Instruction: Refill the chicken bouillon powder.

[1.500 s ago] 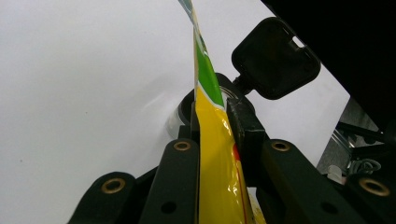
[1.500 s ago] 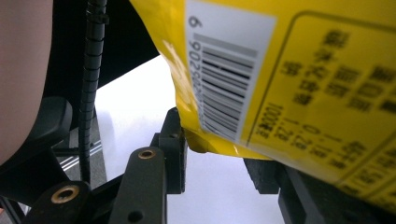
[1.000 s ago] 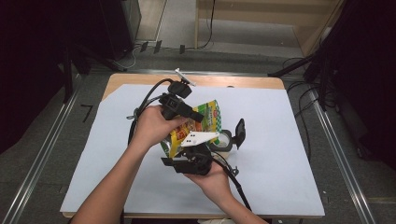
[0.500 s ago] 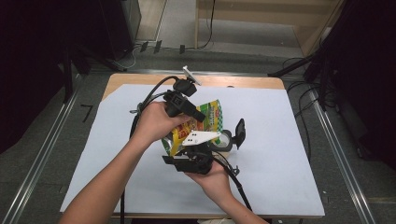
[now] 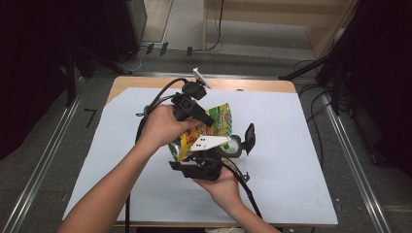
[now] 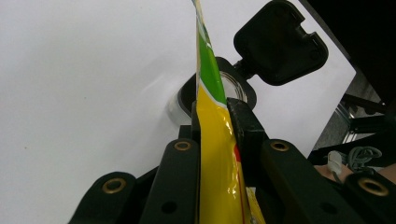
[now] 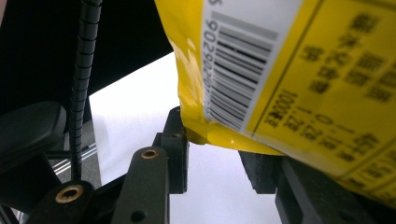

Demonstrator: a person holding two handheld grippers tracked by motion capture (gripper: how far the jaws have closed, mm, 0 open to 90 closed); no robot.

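Holding the snack pouch over the open jar

My left gripper [image 6: 212,140] pinches the yellow pouch [image 5: 206,133] flat by one edge, and my right gripper [image 7: 212,149] clamps its barcode end, I think to keep it steady above the jar [image 5: 234,145] on the table [image 5: 301,160]. The pouch's long axis slants, upper end pointing away from me.

A: What do the tools look like?

B: The left gripper [image 5: 206,119], mid-frame in the high view, is matte black with a black cable looping off its back. The right gripper [image 5: 228,145], lower centre, carries a pale three-cornered plate.

A: And close up?

B: Black jaws with brass-ringed screw holes; a ribbed black cable runs up the upper left. Both forearms are bare, no sleeves.
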